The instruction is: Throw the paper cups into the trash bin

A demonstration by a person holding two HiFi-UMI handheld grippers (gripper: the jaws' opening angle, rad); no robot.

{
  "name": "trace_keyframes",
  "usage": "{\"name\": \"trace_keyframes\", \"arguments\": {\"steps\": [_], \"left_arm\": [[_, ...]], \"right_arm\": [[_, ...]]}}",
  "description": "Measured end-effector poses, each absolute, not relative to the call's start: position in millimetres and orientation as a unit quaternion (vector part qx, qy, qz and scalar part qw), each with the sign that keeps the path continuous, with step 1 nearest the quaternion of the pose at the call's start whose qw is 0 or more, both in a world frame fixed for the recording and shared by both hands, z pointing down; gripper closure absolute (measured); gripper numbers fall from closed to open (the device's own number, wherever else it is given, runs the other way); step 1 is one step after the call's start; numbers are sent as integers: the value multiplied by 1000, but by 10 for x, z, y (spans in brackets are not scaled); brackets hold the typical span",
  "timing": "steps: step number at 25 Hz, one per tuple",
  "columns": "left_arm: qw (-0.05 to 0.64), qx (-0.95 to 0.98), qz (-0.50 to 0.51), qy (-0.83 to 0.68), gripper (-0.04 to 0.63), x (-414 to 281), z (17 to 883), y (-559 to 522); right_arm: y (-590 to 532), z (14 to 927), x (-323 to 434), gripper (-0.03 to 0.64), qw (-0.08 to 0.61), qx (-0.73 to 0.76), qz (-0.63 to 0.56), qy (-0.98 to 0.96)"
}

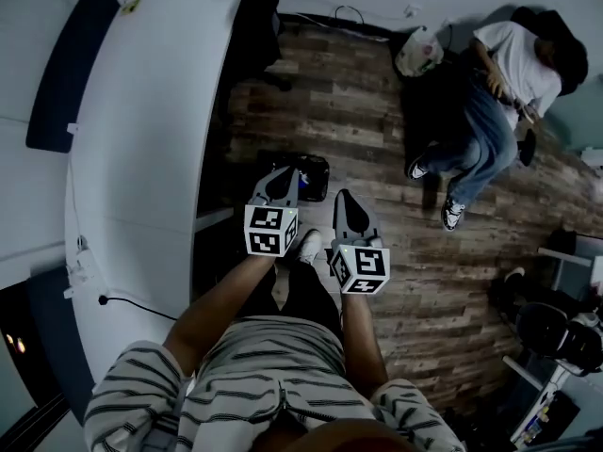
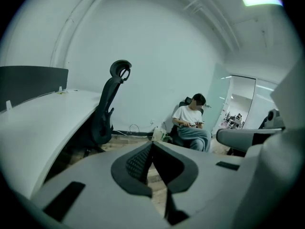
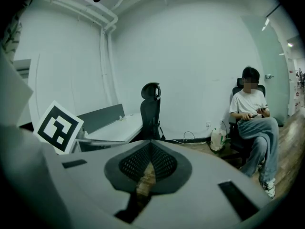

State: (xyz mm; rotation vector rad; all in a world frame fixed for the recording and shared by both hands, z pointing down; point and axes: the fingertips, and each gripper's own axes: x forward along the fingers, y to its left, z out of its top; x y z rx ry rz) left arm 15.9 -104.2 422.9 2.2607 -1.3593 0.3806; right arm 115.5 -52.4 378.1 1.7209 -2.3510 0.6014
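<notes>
No paper cup shows in any view. A black trash bin (image 1: pixel 314 174) stands on the wood floor beside the desk, partly hidden by my left gripper (image 1: pixel 284 183). That gripper is held over the bin's near left side, jaws together and empty. My right gripper (image 1: pixel 345 203) hangs just to the right of it, over bare floor, jaws also together with nothing between them. In the left gripper view the left gripper (image 2: pixel 152 145) points across the room, and in the right gripper view the right gripper (image 3: pixel 150 144) does the same.
A long white desk (image 1: pixel 141 158) runs along the left. A black office chair (image 2: pixel 107 113) (image 3: pixel 150 109) stands at its far end. A person (image 1: pixel 499 102) sits at the far right beside a white bag (image 1: pixel 419 53). Dark equipment (image 1: pixel 556 337) stands at the right.
</notes>
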Motion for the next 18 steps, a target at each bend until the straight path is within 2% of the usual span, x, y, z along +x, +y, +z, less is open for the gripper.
{"name": "trace_keyframes", "arguments": {"steps": [18], "left_arm": [[172, 846, 77, -499, 572, -162, 3072, -866]], "right_arm": [[-621, 2830, 811, 606, 47, 564, 131, -814]]}}
